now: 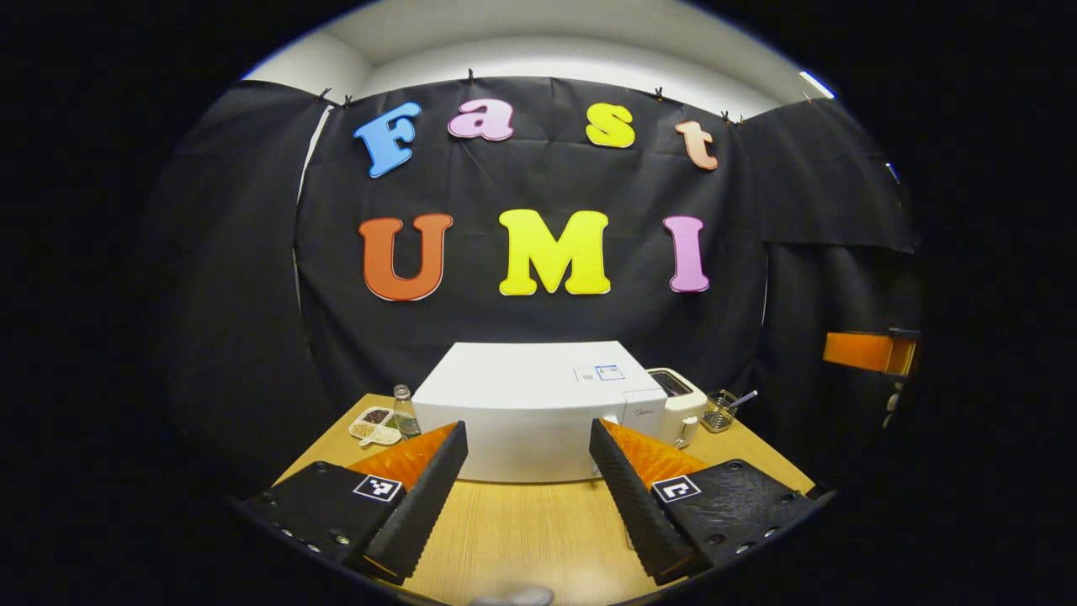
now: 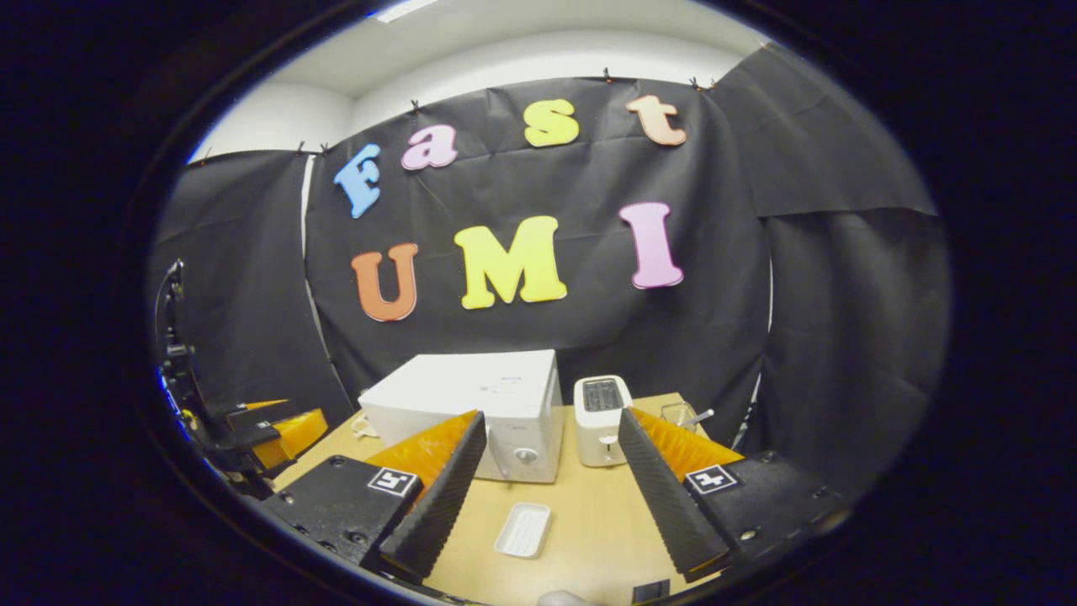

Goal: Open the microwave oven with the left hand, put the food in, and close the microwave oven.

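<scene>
The white microwave (image 1: 538, 412) stands at the back of the wooden table (image 1: 538, 530) with its door shut. Straight in front of it, a short way off, my left gripper (image 1: 527, 429) is open and holds nothing. A divided dish of food (image 1: 376, 425) lies to the left of the microwave, next to a small bottle (image 1: 405, 411). In the right gripper view the microwave (image 2: 471, 412) sits left of centre. My right gripper (image 2: 552, 421) is open and empty above the table (image 2: 589, 522). The left gripper (image 2: 273, 433) shows at the far left of that view.
A white toaster (image 1: 677, 404) stands close against the microwave's right side, with a wire holder and utensil (image 1: 719, 410) beyond it. A small white ribbed tray (image 2: 523, 530) lies on the table in front of the microwave. Black cloth walls close the booth.
</scene>
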`<control>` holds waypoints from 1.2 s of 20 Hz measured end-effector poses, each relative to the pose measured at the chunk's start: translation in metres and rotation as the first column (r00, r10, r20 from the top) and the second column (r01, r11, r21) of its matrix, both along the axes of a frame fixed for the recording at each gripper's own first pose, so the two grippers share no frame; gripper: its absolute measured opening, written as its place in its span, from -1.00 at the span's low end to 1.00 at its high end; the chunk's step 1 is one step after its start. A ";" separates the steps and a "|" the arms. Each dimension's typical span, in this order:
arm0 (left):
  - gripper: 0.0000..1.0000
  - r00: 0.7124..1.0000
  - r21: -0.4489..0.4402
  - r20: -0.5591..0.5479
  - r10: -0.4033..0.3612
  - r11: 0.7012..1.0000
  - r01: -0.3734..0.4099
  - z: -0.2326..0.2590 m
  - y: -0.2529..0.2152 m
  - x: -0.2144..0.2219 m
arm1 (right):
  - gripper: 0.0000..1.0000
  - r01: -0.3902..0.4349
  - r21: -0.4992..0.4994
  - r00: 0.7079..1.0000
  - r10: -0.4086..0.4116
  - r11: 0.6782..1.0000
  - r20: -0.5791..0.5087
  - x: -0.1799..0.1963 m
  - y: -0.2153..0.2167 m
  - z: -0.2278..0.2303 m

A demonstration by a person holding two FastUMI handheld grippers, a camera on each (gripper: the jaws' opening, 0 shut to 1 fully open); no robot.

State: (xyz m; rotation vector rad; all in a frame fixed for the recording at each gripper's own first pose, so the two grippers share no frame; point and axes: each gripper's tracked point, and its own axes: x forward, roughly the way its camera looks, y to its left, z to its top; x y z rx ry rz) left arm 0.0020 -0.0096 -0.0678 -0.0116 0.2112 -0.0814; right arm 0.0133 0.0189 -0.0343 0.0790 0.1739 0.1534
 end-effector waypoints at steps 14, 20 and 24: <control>0.84 0.990 -0.005 0.131 0.041 0.999 -0.040 0.091 0.060 -0.051 | 1.00 0.042 -0.017 0.992 -0.040 0.999 0.120 -0.052 0.057 0.059; 0.84 0.985 -0.016 0.166 0.040 0.999 -0.038 0.103 0.065 -0.054 | 1.00 0.062 -0.014 0.992 -0.060 0.998 0.111 -0.057 0.057 0.060; 0.84 0.982 0.000 0.185 0.034 0.999 -0.035 0.106 0.065 -0.056 | 1.00 0.076 -0.011 0.989 -0.074 0.997 0.131 -0.056 0.056 0.069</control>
